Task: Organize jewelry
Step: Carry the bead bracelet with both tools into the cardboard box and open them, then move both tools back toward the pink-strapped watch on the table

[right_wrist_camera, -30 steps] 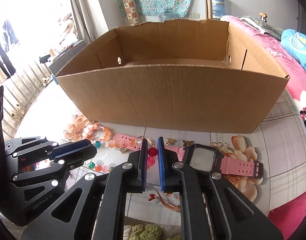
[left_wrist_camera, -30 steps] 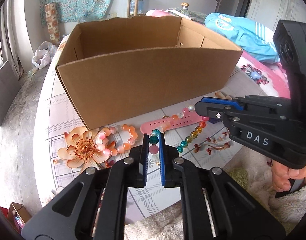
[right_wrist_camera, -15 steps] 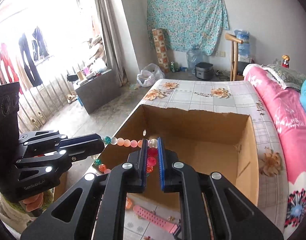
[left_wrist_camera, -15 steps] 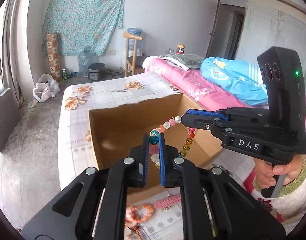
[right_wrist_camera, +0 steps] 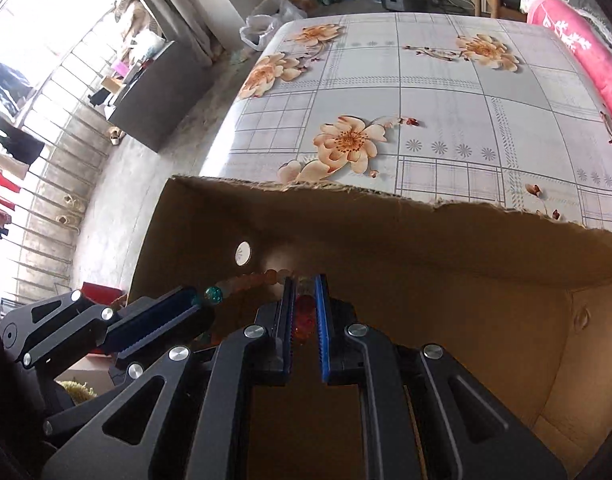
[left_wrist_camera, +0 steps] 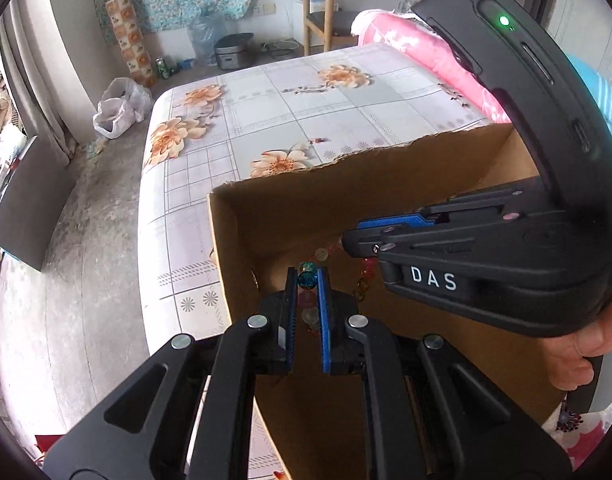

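Carrying the beaded bracelet [right_wrist_camera: 248,280] over the cardboard box [right_wrist_camera: 446,240].
Pinched by left gripper [left_wrist_camera: 307,280] and right gripper [right_wrist_camera: 305,296] fingers above the box's left end; next: lower, then release.

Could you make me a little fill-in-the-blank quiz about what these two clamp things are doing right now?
1. Both grippers are shut on the same string of ____.
2. The left gripper and right gripper hold it over an open ____ box.
3. The bead at the left gripper's tips is coloured ____.
4. The box stands on a cloth printed with orange ____.

Missing words: beads; cardboard; teal; flowers
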